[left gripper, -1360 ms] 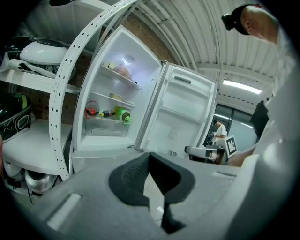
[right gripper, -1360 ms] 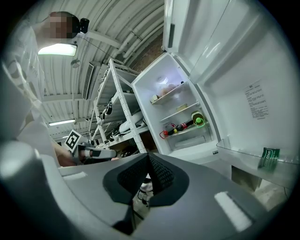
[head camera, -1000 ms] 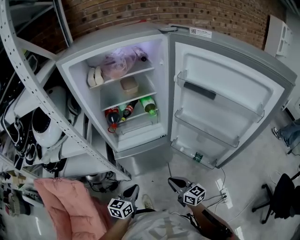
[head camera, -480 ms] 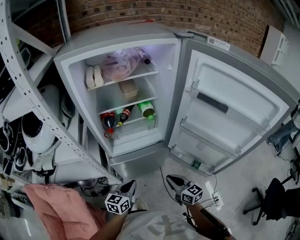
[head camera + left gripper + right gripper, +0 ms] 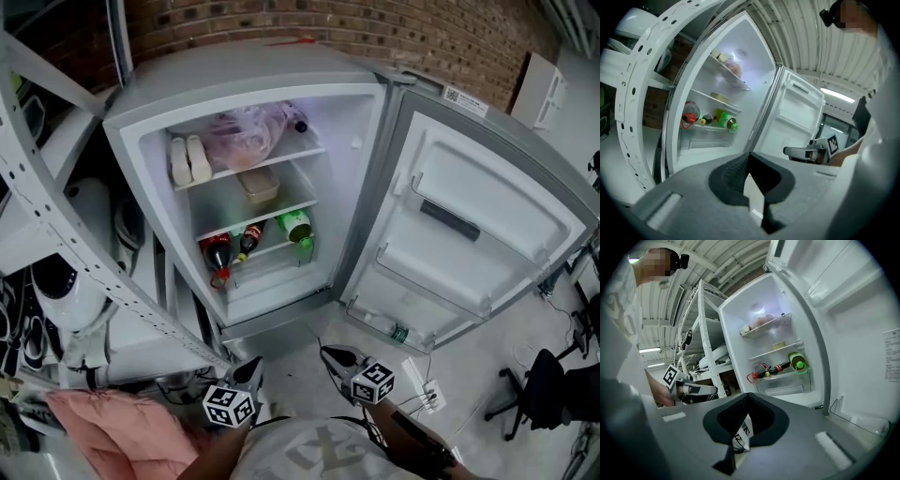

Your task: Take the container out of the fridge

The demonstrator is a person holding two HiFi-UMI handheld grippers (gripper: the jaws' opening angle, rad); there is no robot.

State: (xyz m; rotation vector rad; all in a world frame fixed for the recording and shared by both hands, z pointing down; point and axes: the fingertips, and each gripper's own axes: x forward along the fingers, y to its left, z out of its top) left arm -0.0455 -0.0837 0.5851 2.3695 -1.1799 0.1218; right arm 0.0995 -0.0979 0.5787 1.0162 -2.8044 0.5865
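Bottles (image 5: 217,251) are laid on the lowest shelf of the open fridge (image 5: 225,75), which is seen at twelve o'clock in the head view. One bottle has a red cap and one is green. The container (image 5: 260,185), a small tan box, is set on the middle shelf, just above the bottles. It is touched by nothing but the shelf. On the top shelf a pink bag (image 5: 246,134) is kept, and two white things (image 5: 187,159) are stood beside it at its nine o'clock.

The door (image 5: 478,225) is swung wide open at two o'clock. A brick wall (image 5: 394,33) is seen behind the fridge. A white rack (image 5: 56,216) is seen at nine o'clock, and a pink cloth (image 5: 122,431) is seen at eight o'clock.

Both grippers are held low at six o'clock, side by side and well apart from the fridge. The left gripper (image 5: 251,367) is pointed at the fridge, and its jaws are pressed together with nothing held. The right gripper (image 5: 328,352) is pointed the same way, and its jaws are closed tight too, with nothing held.
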